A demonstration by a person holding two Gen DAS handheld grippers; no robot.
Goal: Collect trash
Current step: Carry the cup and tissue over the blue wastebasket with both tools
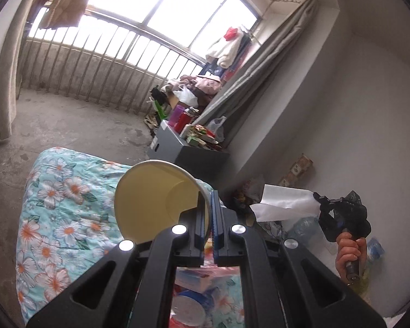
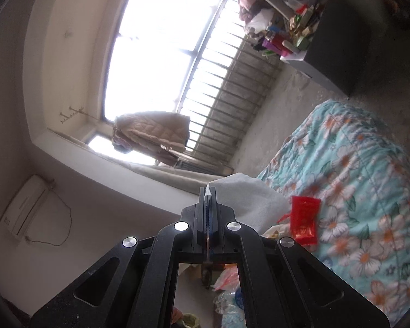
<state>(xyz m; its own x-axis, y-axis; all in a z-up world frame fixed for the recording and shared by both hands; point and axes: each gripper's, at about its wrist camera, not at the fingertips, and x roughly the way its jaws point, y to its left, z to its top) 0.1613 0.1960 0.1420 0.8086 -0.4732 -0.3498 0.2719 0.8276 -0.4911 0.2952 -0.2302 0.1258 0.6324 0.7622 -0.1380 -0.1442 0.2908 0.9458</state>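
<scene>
- The left wrist view looks along its fingers over the floral bedspread [image 1: 54,191] toward the barred window [image 1: 155,8], tilted.
- The right wrist view is rolled nearly sideways (window [image 2: 155,54] at left).
- Both share bedspread [image 2: 355,191], window and the cluttered grey cabinet [image 1: 177,147].

Bright barred window [image 1: 139,24] across the top of the left wrist view, quilted tan jacket [image 1: 68,0] hanging at upper left. Floral blue bedspread [image 1: 63,207] filling the lower left. Dark cabinet [image 1: 183,150] at centre, piled with boxes, purple container [image 1: 177,113] on top. White jacket [image 1: 227,46] hanging upper right beside grey curtain [image 1: 259,82]. In the right wrist view, air conditioner [image 2: 27,205] on the wall at lower left.
</scene>
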